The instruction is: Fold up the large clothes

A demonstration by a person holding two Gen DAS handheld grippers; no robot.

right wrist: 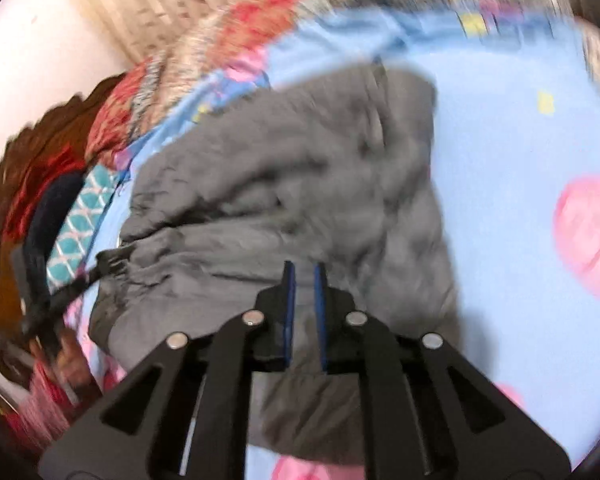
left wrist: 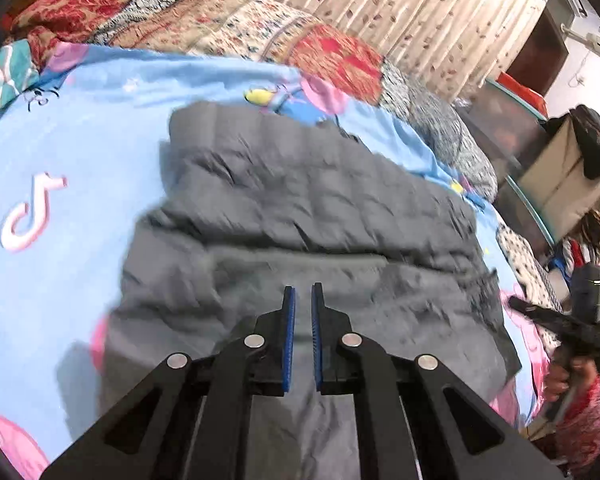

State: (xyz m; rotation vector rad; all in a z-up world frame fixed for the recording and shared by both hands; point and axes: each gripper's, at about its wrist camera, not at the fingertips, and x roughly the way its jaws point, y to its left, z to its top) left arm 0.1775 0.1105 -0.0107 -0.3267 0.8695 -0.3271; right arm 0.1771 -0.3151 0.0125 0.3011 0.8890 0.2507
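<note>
Both claws, your left (left wrist: 303,312) and right (right wrist: 305,288), hang nearly closed and empty above the grey jacket (left wrist: 300,216) folded on the blue bedsheet (left wrist: 80,128); next, pinch an edge and fold again.

A home bedroom is indicated by a cartoon-printed bedsheet (left wrist: 112,120), patchwork quilt (left wrist: 204,20) and leaf-patterned curtain (left wrist: 400,8).

The right wrist view is smeared with motion blur, so the grey jacket (right wrist: 300,184) shows no clear seams and the print on the blue bedsheet (right wrist: 500,128) cannot be read. At its left edge a person's hand (right wrist: 70,364) is an indistinct smudge. In the left wrist view the jacket's near hem is hidden behind the left hand-held gripper (left wrist: 303,300), and the right hand-held gripper (left wrist: 518,305) is too small to judge
</note>
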